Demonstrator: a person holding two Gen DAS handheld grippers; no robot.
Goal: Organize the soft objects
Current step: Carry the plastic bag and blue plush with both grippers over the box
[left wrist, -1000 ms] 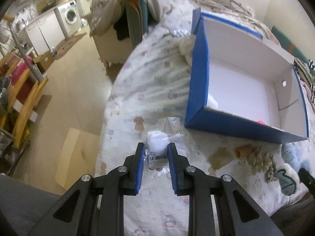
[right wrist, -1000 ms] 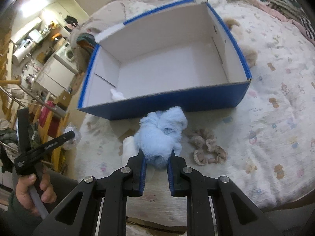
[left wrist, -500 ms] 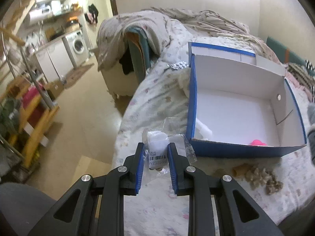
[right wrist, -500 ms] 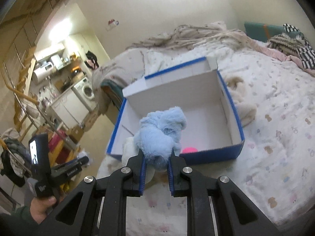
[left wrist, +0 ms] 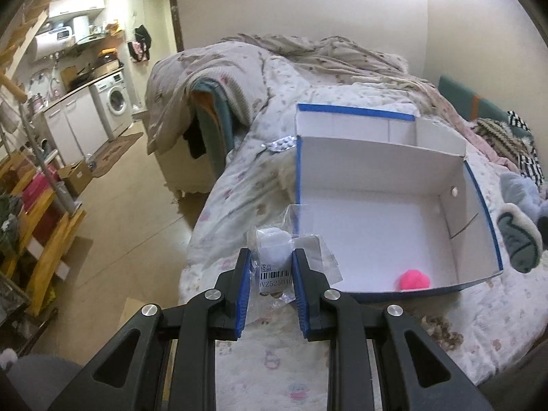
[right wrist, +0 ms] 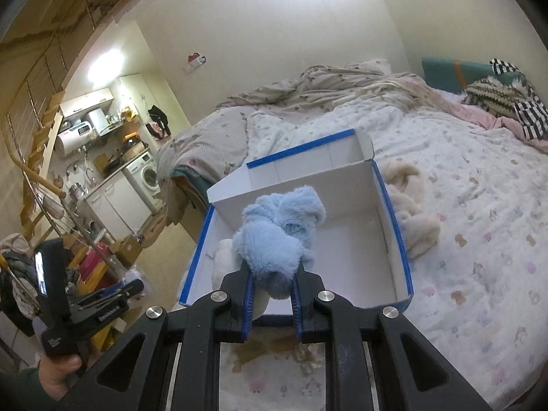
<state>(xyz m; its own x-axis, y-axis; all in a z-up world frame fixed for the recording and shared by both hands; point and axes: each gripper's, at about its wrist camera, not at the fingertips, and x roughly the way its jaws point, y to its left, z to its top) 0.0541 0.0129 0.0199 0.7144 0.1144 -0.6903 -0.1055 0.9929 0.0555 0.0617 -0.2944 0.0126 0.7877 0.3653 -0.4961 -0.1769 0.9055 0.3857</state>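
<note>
1. Between the blue pads of the left gripper [left wrist: 270, 267] sits a clear plastic packet [left wrist: 274, 257] with a white soft lump inside and a barcode label; the jaws are clenched on it, holding it up off the bed [left wrist: 239, 185] just outside the near left corner of the blue-and-white box [left wrist: 370, 178].
2. Clamped in the right gripper [right wrist: 271, 281] is a fluffy light-blue plush [right wrist: 279, 233], gripped at its lower end and bulging up over the fingertips, with a whitish soft part [right wrist: 222, 260] hanging at its left. It hangs in front of the box's [right wrist: 390, 205] near wall, over the opening.
3. Inside the box a pink pom-pom [left wrist: 412, 279] lies against the near wall; most of the white floor is bare.
4. Beside the box's right wall lies a cream plush [right wrist: 411, 212]; tan scrunchies [left wrist: 441, 332] lie on the quilt in front of the box.
5. At the bed's left edge the quilt drops to the wooden floor [left wrist: 130, 212].
6. Compared with a second ago, both grippers have risen: the packet and the plush were then down at quilt level in front of the box, and the views looked steeply down into it.
</note>
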